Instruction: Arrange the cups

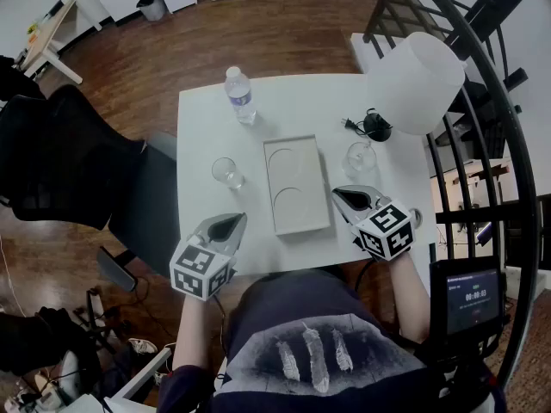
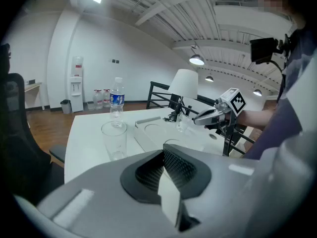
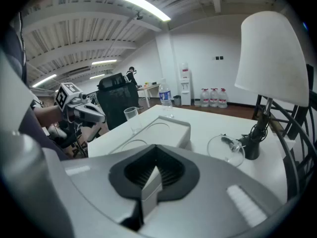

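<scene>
Not started: white rectangular tray (image 1: 297, 188), both round recesses empty. Clear glass cup (image 1: 227, 173) left of tray, second clear cup (image 1: 361, 157) right. Left gripper (image 1: 231, 222) and right gripper (image 1: 346, 195) near, both closed, holding nothing.

Both grippers low over near edge, angled down: left gripper (image 1: 225, 226) jaws together, empty; right gripper (image 1: 351, 199) same.

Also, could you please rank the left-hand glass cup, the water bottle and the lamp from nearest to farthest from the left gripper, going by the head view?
1. The glass cup, just ahead of the left gripper, left of the tray.
2. The water bottle, farther back on the left.
3. The lamp, at the far right.
</scene>
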Demonstrator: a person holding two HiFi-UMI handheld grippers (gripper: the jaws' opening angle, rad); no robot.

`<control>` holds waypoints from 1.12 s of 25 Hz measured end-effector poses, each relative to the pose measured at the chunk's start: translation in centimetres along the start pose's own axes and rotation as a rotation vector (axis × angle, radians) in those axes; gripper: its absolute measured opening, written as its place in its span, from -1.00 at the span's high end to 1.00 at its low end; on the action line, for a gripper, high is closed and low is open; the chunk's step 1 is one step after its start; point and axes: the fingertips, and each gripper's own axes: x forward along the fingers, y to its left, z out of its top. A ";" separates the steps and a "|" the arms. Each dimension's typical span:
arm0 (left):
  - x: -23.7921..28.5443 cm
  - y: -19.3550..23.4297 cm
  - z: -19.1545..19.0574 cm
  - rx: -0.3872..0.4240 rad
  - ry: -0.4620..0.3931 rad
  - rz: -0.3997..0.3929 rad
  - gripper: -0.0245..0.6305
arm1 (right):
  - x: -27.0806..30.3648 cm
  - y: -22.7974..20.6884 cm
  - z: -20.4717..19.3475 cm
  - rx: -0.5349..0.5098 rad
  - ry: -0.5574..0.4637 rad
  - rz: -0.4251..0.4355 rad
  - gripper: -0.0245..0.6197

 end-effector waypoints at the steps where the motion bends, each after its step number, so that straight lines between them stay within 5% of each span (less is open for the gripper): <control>1: 0.1 -0.1 0.0 0.000 0.003 -0.002 0.88 | 0.0 -0.2 -0.1 0.002 0.003 -0.003 0.91; 17: 1.6 -0.8 -0.1 0.006 0.041 -0.008 0.88 | -1.1 -3.9 -0.7 0.071 -0.010 -0.099 0.86; 21: 2.2 -0.6 0.1 0.008 0.048 -0.008 0.88 | -1.6 -5.9 -0.7 0.100 -0.015 -0.149 0.70; 28: 2.4 0.3 0.0 0.007 0.054 0.000 0.88 | -2.1 -9.0 -1.0 0.142 -0.026 -0.263 0.13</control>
